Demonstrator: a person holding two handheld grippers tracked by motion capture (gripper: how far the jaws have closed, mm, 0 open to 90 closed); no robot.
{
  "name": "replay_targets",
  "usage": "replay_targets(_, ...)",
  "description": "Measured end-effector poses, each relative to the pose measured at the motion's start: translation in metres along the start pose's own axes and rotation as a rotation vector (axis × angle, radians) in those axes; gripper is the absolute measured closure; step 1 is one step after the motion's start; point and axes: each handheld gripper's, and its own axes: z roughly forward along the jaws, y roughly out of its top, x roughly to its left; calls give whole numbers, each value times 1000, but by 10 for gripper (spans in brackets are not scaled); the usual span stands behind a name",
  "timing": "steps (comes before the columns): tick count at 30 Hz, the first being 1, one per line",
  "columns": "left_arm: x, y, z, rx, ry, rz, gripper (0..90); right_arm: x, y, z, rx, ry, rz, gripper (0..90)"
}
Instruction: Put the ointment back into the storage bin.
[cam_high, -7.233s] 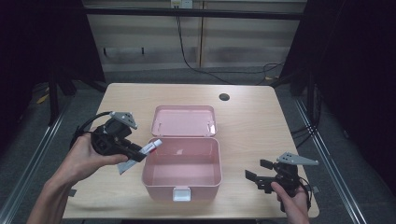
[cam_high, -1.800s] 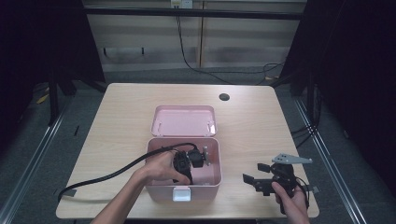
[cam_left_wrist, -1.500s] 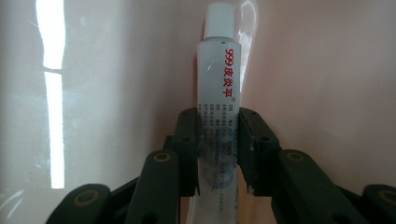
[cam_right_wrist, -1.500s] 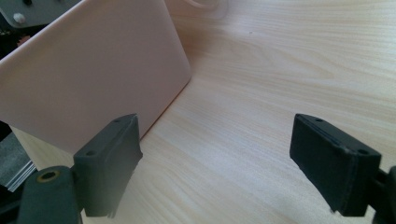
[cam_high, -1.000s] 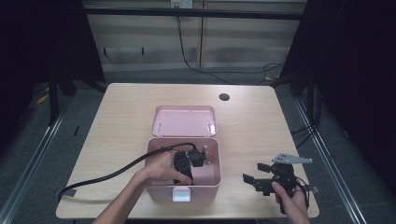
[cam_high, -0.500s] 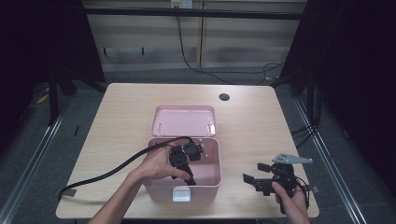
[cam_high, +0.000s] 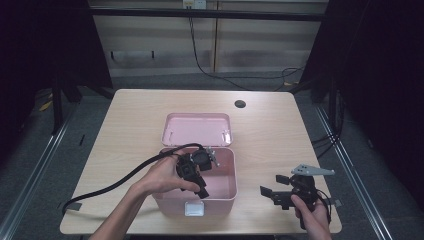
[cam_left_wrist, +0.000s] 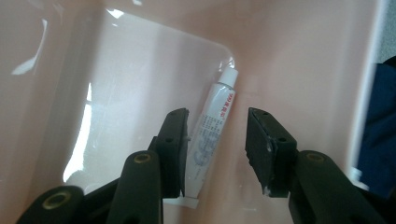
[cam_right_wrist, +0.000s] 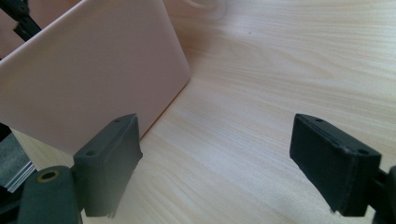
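The box (cam_high: 197, 187) is seen just below the middle of the high view, its lid (cam_high: 197, 129) thrown back flat on the table (cam_high: 125, 125) behind it, so that the inside is left free to be reached from above. In the left gripper view the tube (cam_left_wrist: 212, 126) is found lying on the box floor, along the right-hand wall, cap toward the upper middle of the frame near the far corner. It rests on the bottom, and no pad is pressed on it.

The left gripper (cam_high: 200, 175) is held over the box in the centre of the high view, tipped down into the opening. In its own view the jaws are parted, one to each side of the tube's lower end, with a clear gap on the right and the left jaw merely in front of the tube; nothing is pinched. This is judged to be the stance of a release: the tube has been laid in the box and the jaws are kept loose so that it is not dragged out again.

The right gripper (cam_high: 285, 192) is kept at the lower right of the high view, on the table beside the box and apart from it. Its jaws are spread wide and empty in the right gripper view, with the box's side wall at the upper left. It is judged to be parked there to stay out of the way, and perhaps to be at hand for the lid.
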Motion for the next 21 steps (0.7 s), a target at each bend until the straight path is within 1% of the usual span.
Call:
replay_targets(1, 0, -1, -3, -1, 13, 9, 587, 0, 0, 0, 0, -1, -1, 161)
replay_targets(2, -1, -2, -5, -8, 12, 4, 586, 0, 0, 0, 0, -1, 2, 161)
replay_targets(5, -4, -3, -11, -16, 19, 12, 575, 0, 0, 0, -1, 1, 1, 161)
replay_targets(6, -4, -4, -12, -18, 20, 21, 575, 0, 0, 0, -1, 0, 2, 161)
replay_targets(8, -6, -5, -15, -27, 19, 19, 572, 0, 0, 0, -2, 1, 1, 161)
replay_targets(9, -7, -5, -17, -27, 29, 19, 572, 0, 0, 0, -2, 0, 0, 161)
replay_targets(11, -8, -6, -19, -41, 35, 15, 567, 0, 0, 0, -1, -1, 2, 161)
replay_targets(13, -9, -7, -21, -36, 46, 19, 566, 0, 0, 0, 0, -1, 3, 161)
replay_targets(15, -11, -8, -22, -44, 49, 13, 556, 0, 0, 0, -2, 0, 0, 161)
replay_targets(17, -12, -8, -26, -48, 54, 15, 550, 0, 0, 0, -1, 0, 1, 161)
replay_targets(18, -12, -9, -27, -47, 59, 24, 544, 0, 0, 0, -1, -1, 1, 161)
replay_targets(20, -13, -10, -31, -48, 67, 23, 544, 0, 0, 0, -2, 0, 0, 161)
replay_targets(21, -14, -11, -32, -51, 65, 22, 544, 0, 0, 0, -3, 1, -1, 161)
